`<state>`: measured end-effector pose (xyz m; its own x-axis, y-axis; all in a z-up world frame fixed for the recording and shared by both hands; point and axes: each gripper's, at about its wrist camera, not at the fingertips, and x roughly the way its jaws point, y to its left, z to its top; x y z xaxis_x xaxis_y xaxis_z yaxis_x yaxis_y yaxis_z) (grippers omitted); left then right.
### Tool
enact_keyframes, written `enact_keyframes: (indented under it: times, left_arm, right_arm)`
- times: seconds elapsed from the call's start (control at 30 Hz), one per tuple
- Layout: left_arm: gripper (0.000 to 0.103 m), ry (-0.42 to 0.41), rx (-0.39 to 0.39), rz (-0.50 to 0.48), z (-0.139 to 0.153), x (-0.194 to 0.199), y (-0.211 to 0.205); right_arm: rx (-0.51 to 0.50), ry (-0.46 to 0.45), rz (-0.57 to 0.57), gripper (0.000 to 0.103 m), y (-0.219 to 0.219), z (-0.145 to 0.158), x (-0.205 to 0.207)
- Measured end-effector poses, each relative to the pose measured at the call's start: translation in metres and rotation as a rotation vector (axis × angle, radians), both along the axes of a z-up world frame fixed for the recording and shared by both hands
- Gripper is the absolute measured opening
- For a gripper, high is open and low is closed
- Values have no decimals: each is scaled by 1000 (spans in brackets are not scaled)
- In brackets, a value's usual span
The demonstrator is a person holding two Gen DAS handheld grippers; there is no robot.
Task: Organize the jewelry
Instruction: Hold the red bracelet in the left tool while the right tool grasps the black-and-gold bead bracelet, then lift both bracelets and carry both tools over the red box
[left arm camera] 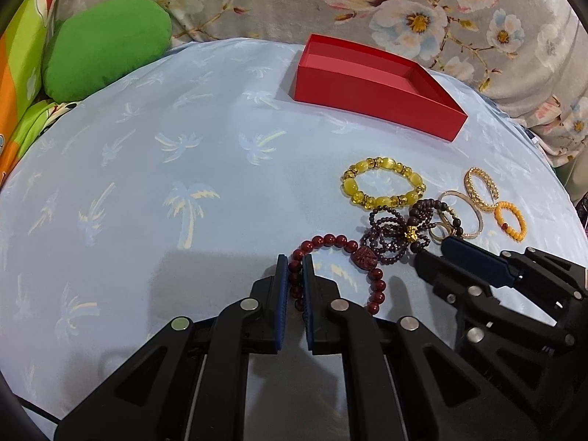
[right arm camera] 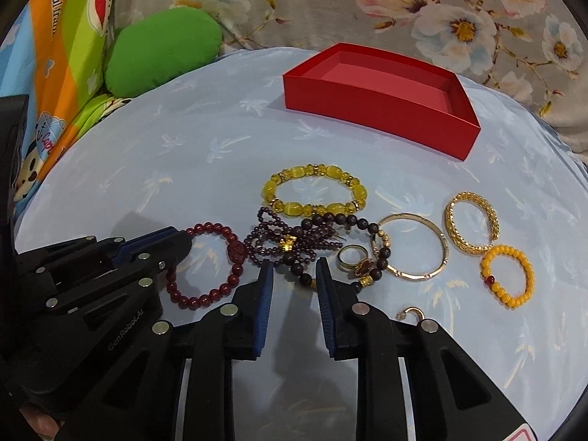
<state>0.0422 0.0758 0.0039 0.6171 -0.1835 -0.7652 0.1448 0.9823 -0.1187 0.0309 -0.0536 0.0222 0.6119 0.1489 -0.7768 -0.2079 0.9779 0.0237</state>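
Observation:
An empty red box (left arm camera: 375,84) (right arm camera: 382,99) sits at the back of the light blue cloth. Jewelry lies in front of it: a yellow bead bracelet (left arm camera: 384,185) (right arm camera: 314,191), a dark purple bead tangle (left arm camera: 397,231) (right arm camera: 290,242), a thin gold bangle (right arm camera: 411,250), a gold chain bangle (right arm camera: 472,224) and an orange bead ring (right arm camera: 509,275). My left gripper (left arm camera: 296,268) is shut on the red bead bracelet (left arm camera: 338,268) (right arm camera: 205,264), gripping its left side. My right gripper (right arm camera: 294,270) is open, its fingers astride dark wooden beads (right arm camera: 305,275).
A green cushion (left arm camera: 106,51) (right arm camera: 161,51) and a colourful cartoon fabric (right arm camera: 55,84) lie at the back left. A floral blanket (left arm camera: 441,18) runs behind the box. A small gold hook (right arm camera: 411,312) lies beside my right gripper.

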Motion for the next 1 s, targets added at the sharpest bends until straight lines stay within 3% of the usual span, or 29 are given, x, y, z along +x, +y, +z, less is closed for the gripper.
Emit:
enact_keyframes:
  times: [0.17, 0.47, 0.5, 0.7, 0.83, 0.93, 1.0]
  left_arm:
    - [8, 2, -4, 8, 0, 0, 2]
    - [8, 3, 0, 10, -1, -2, 2]
    - [8, 3, 1, 11, -1, -3, 2]
    - [8, 4, 2, 11, -1, -4, 2]
    - [8, 4, 0, 11, -1, -4, 2]
    - [8, 4, -1, 14, -1, -5, 2]
    - [8, 6, -5, 15, -1, -5, 3]
  right_arm:
    - [-50, -10, 16, 22, 8, -7, 0]
    - [-61, -9, 21, 6, 0, -10, -4]
    - [-48, 10, 31, 0, 1, -12, -4]
    - [-19, 26, 36, 0, -4, -11, -12]
    - [63, 57, 18, 0, -19, -11, -18]
    - [106, 79, 13, 8, -25, -11, -15]
    - [114, 77, 14, 27, -23, -10, -13]
